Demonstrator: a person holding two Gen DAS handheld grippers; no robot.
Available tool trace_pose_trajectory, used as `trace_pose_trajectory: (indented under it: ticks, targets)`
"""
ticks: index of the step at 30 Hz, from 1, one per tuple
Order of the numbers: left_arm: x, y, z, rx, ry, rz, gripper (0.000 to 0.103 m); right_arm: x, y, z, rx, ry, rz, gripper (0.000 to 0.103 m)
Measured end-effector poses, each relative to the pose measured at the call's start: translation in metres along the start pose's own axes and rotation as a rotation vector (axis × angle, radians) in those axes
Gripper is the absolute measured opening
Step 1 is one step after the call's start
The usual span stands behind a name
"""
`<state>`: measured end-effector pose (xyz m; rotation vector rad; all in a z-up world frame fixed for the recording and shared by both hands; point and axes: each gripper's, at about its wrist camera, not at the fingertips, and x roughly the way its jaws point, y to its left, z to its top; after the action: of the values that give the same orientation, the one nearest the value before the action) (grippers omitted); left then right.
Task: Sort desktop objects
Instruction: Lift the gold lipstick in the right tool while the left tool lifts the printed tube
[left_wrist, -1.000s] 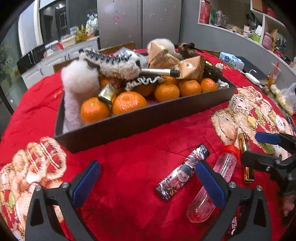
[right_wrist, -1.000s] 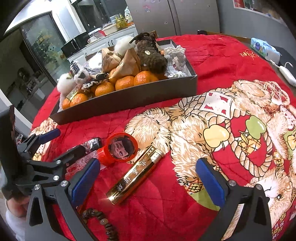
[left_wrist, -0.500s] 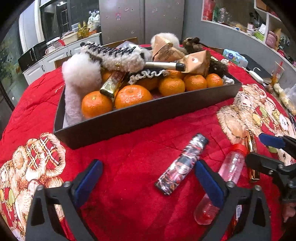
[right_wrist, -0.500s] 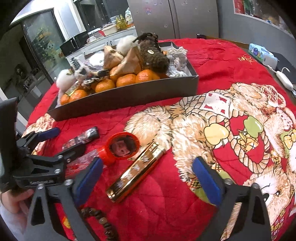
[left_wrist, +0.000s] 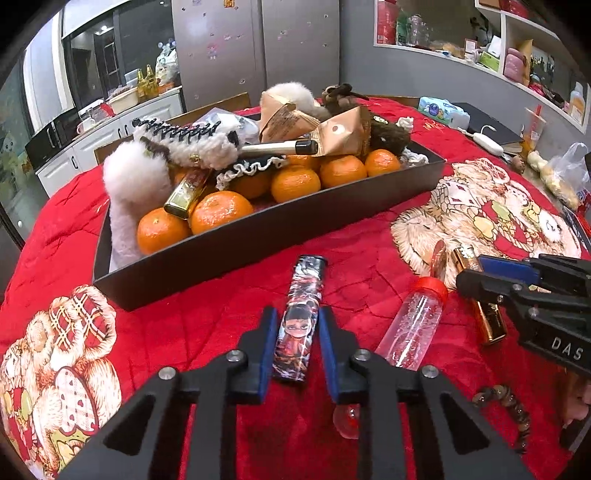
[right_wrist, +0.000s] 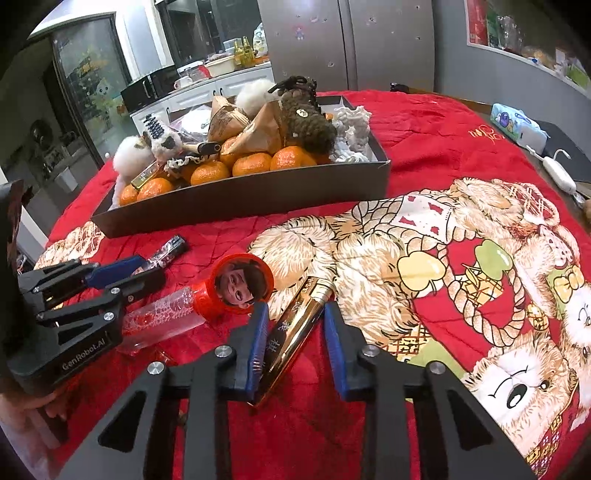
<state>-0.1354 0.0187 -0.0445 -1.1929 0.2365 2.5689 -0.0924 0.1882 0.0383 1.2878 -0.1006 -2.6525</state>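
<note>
Dark tray holds oranges, plush toys, paper packets.

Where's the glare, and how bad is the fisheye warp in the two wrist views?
Left wrist: black vignette at the corners, shelves bow along the edge, dark box wall curves; specular glints on the oranges; foreground sharp. Right wrist: same vignette; bright highlight streaks along the gold tube; glare on the clear bottle; background kitchen dim.
</note>
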Motion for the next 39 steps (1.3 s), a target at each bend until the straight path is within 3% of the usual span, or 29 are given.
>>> trace_pose_trajectory:
  ticks: [21,39]
  targets:
    - [-0.014,0.002,-0.001,0.009,-0.024,-0.006,0.019,-0.012,-0.013,0.003,0.031,-0.035,0.069,0.021]
    - [-0.085,0.021,0.001,-0.06,-0.14,0.018,0.019,-0.053,0.019,0.028,-0.047,-0.143,0.109,0.019]
